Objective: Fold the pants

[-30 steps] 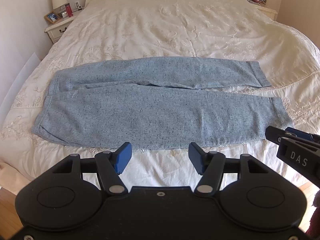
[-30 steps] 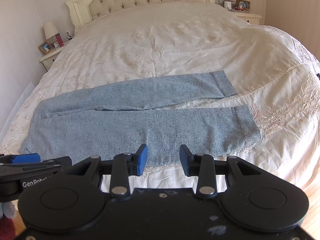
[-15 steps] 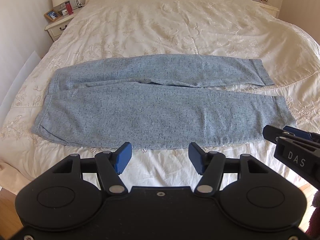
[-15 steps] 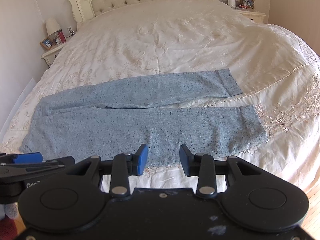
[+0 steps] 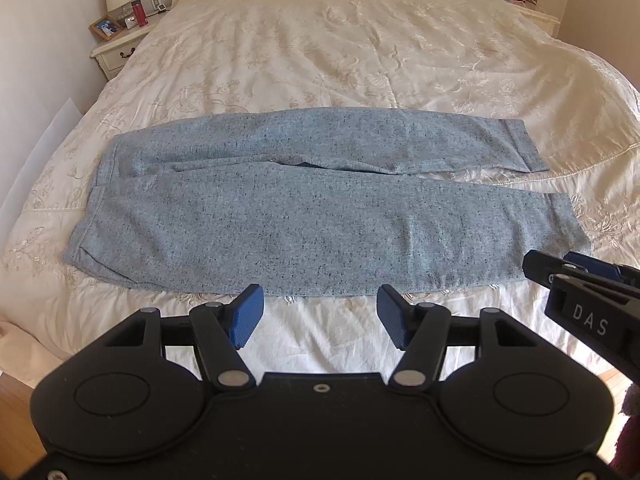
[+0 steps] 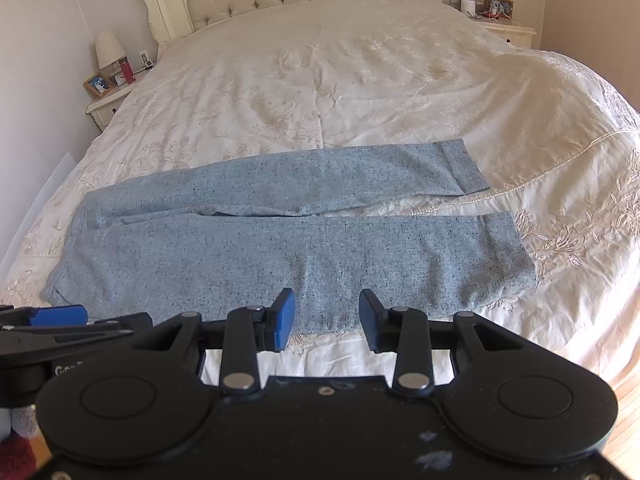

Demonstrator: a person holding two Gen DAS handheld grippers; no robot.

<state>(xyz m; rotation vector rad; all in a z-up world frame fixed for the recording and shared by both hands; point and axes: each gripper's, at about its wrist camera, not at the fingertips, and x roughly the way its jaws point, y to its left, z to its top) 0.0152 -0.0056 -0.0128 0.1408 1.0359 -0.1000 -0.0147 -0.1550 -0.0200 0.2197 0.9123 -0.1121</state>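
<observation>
Blue-grey pants (image 5: 320,216) are lying flat across the cream bedspread (image 5: 340,52), waistband at 9 o'clock, cuffs at 3, while left gripper (image 5: 320,316) and right gripper (image 6: 327,318) are hovering at 6, both jaws gaping wide, empty.

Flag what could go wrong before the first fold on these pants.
1. The pants have splayed legs: the far leg angles away at the cuff, so the halves may land misaligned.
2. Both tongs, left and right, are open off the near edge; a deep pinch could snag the bedspread.
</observation>
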